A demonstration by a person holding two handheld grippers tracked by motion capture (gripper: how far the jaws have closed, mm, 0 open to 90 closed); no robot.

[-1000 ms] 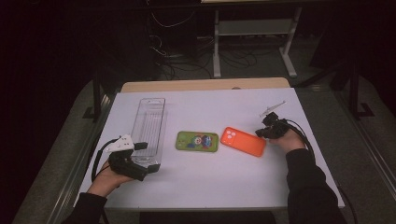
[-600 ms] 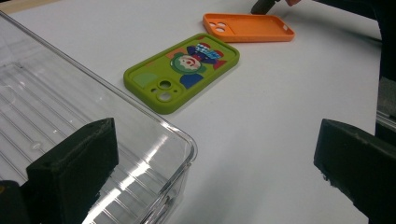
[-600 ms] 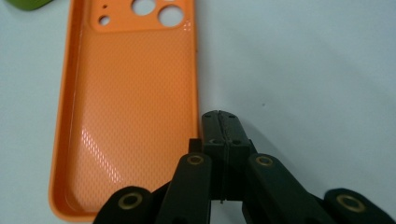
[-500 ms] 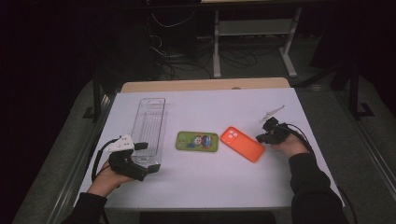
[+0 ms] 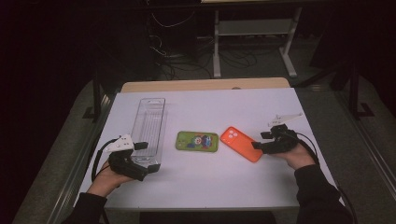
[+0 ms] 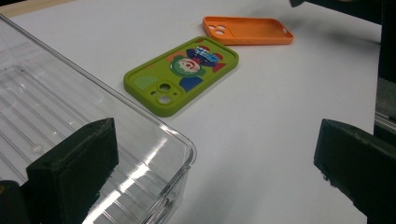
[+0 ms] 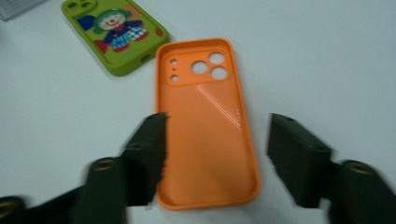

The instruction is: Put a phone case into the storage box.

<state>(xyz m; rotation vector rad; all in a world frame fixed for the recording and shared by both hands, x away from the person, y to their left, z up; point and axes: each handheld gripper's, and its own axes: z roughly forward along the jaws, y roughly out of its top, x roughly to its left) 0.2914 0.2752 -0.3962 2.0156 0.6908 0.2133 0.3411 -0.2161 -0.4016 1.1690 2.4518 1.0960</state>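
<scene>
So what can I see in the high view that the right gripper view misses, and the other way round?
The high view takes in the whole white table, the clear plastic tray, the left gripper at the tray's near end, and both forearms. The right gripper view gives a close look into the orange phone case, lying hollow side up with its camera holes, between that right gripper's open jaws. Both show the orange case and the green cartoon phone case beside it.
</scene>
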